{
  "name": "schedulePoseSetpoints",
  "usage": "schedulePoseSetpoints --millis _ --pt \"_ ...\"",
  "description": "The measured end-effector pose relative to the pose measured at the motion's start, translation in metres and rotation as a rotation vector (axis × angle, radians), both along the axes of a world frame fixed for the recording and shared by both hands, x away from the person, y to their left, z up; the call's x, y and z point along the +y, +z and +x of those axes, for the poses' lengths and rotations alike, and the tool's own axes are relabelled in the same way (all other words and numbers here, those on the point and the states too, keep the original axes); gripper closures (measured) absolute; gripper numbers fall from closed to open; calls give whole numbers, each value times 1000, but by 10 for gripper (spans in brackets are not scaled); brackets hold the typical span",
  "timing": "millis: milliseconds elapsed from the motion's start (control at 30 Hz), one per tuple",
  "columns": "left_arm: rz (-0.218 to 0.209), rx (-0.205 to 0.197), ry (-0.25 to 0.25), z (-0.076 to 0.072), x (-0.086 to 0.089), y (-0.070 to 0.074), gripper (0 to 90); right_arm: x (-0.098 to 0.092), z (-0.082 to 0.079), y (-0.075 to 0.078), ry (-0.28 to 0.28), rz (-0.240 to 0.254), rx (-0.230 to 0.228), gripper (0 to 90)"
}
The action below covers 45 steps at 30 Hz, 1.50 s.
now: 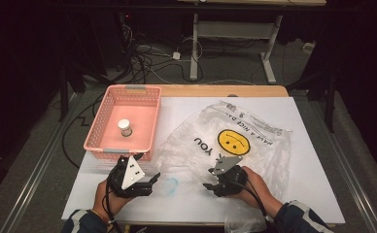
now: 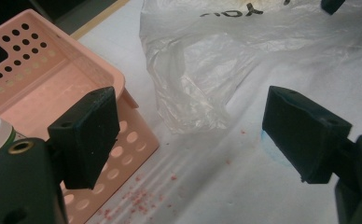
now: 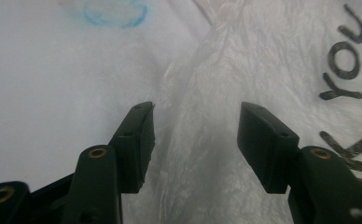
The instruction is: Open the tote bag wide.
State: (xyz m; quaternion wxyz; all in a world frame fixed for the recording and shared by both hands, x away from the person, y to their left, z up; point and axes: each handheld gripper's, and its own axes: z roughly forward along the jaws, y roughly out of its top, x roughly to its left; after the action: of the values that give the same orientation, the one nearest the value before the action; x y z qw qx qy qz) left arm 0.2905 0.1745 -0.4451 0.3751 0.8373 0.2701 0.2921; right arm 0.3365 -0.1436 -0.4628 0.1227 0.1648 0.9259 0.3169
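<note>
Clear, crinkled plastic is what the moment turns on: a thin plastic bag [image 1: 235, 141] printed with a yellow smiley face and black lettering is spread flat on the white table [image 1: 313, 194], to the right of a pink perforated basket [image 1: 104, 127]. A small white-capped jar [image 1: 124, 127] is seen standing upright inside the basket.

The right gripper [image 1: 210, 187] is held low at the bag's near edge, its grey plate on top. In the right gripper view the jaws are seen parted, with the bag's rumpled edge [image 3: 202, 140] lying between them; the pads are not pressed on the plastic, and nothing is gripped. A pale blue ring mark [image 3: 116, 11] is visible on the table beyond the left-hand jaw.

The left gripper [image 1: 153, 180] is held just in front of the basket's near corner. Its jaws are spread wide and empty in the left gripper view, the bare table between them, the basket wall [image 2: 137, 140] behind one jaw and the bag's corner [image 2: 193, 93] beyond. Small pink crumbs [image 2: 137, 196] are scattered on the table beside the basket.
</note>
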Motion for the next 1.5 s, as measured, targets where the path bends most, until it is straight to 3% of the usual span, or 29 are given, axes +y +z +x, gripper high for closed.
schedulePoseSetpoints --millis 33,100,167,267,400,633,867,1000,1167,1400,1500 --pt "1 1 0 0 0 0 181 3 1 -2 -10 -17 -7 514" --pt "3 3 -2 0 0 0 180 5 5 -5 -7 -4 7 580" --pt "7 4 -3 0 -1 -1 180 6 7 -4 -7 -16 7 711" --pt "16 3 -9 0 -1 -1 179 7 8 -4 1 -15 19 825" --pt "16 3 -13 -1 -1 -1 180 4 5 3 -20 3 -35 876" --pt "4 4 -10 -1 0 0 179 -5 3 22 -70 60 -132 900" --pt "-30 19 -16 2 3 0 179 -21 6 51 -135 127 -220 900" --pt "-32 20 -12 2 4 0 179 -31 11 61 -167 151 -254 900" --pt "-67 31 -7 5 8 1 179 -39 16 71 -196 174 -292 900" --pt "-85 12 18 6 15 7 180 -40 15 84 -199 198 -330 900" --pt "-116 -16 50 9 23 17 180 -36 14 93 -201 206 -370 900"
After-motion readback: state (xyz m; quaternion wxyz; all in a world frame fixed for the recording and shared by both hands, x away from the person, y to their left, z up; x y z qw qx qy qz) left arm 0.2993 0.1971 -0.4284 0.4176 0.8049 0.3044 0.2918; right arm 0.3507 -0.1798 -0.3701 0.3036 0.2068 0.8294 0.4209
